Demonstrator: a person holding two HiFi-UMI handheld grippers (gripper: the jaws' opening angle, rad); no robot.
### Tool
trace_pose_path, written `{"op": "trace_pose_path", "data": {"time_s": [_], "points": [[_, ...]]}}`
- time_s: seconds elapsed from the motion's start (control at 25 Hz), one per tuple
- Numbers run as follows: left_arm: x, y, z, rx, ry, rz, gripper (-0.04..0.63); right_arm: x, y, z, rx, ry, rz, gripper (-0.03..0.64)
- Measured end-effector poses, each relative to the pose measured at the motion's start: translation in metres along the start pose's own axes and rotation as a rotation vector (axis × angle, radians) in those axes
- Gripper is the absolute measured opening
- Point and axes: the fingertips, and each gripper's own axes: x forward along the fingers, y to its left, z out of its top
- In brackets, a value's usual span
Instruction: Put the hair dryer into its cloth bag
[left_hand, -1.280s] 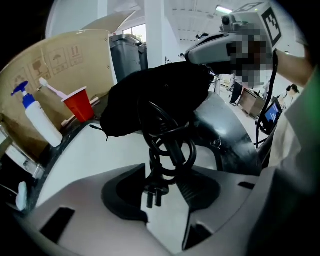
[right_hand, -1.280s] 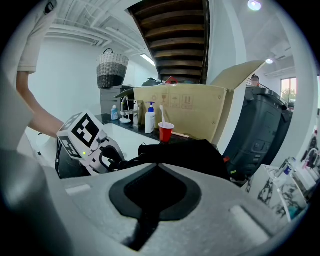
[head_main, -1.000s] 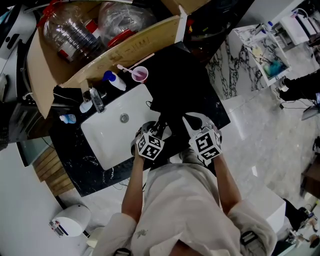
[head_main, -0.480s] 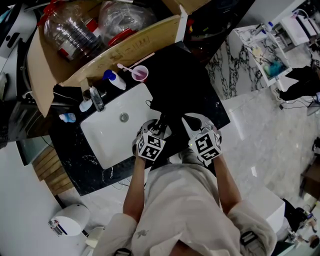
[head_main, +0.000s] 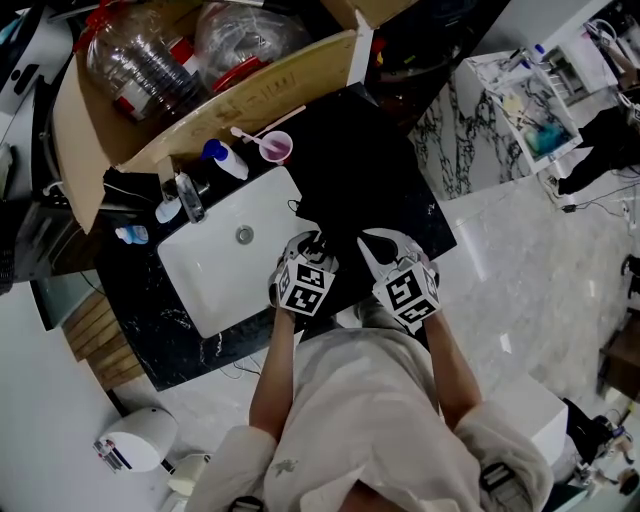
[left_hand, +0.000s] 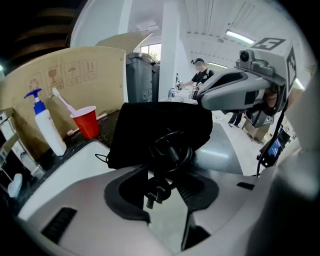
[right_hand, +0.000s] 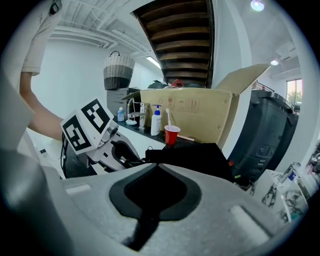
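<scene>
The black cloth bag (head_main: 350, 190) lies on the dark counter right of the sink, and it also shows in the left gripper view (left_hand: 150, 125) and the right gripper view (right_hand: 195, 156). No part of the hair dryer's body shows. Its coiled black cord (left_hand: 170, 149) hangs at the bag's near edge with the plug (left_hand: 155, 192) dangling below. My left gripper (left_hand: 165, 172) is shut on that cord, and it shows at the sink's right rim (head_main: 312, 242). My right gripper (right_hand: 156, 167) is shut on the bag's near edge (head_main: 376, 242).
A white sink (head_main: 215, 275) with a faucet (head_main: 190, 197) lies left of the bag. Behind it stand a pump bottle (head_main: 222, 158), a red cup (left_hand: 87, 120) holding a toothbrush, and a cardboard box (head_main: 200, 110) of plastic bottles. A grey bin (left_hand: 142, 75) stands beyond the counter.
My left gripper has risen slightly with the cord. The right gripper and the bag have stayed where they were.
</scene>
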Motion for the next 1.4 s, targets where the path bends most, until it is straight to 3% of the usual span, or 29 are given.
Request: {"op": "trace_pose_path", "data": {"time_s": [0.72,1.4], "points": [[0.026,0.009,0.030,-0.073,-0.059,0.022,0.161,0.002,0.009,0.001,-0.019,-0.007,0.055,0.008],[0.047,0.020,0.039,-0.097,-0.126,-0.005,0.176,0.006,0.014,-0.014,-0.008,0.024,0.064,0.008]]}}
